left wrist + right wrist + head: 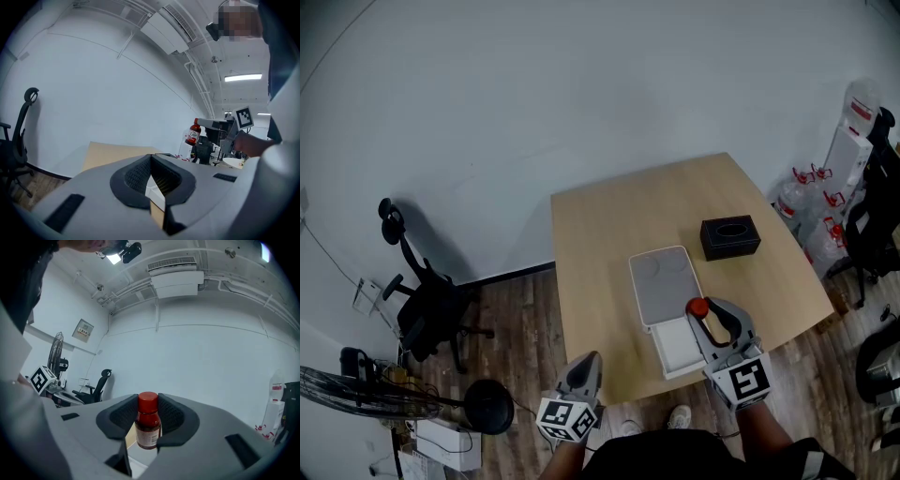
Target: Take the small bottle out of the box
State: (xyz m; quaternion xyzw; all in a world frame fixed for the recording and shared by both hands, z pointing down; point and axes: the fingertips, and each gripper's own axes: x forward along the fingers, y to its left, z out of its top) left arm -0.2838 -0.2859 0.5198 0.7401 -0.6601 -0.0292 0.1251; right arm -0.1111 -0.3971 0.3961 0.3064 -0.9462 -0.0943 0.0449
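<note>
The small bottle (697, 307), dark red with a red cap, is held upright above the open white box (675, 349) on the wooden table (600, 234). My right gripper (710, 315) is shut on it. In the right gripper view the bottle (148, 426) stands between both pads, which press its sides. The box's grey-lined lid (667, 286) lies flat behind the base. My left gripper (587, 364) hovers at the table's front edge, left of the box, shut and holding nothing (151, 164). From the left gripper view the bottle (192, 132) shows raised at the right.
A black tissue box (730, 236) sits on the table behind the lid. On the floor at the left are a black office chair (427, 305) and a fan (356, 389). White packages and bottles (848, 150) stand at the right, beyond the table's corner.
</note>
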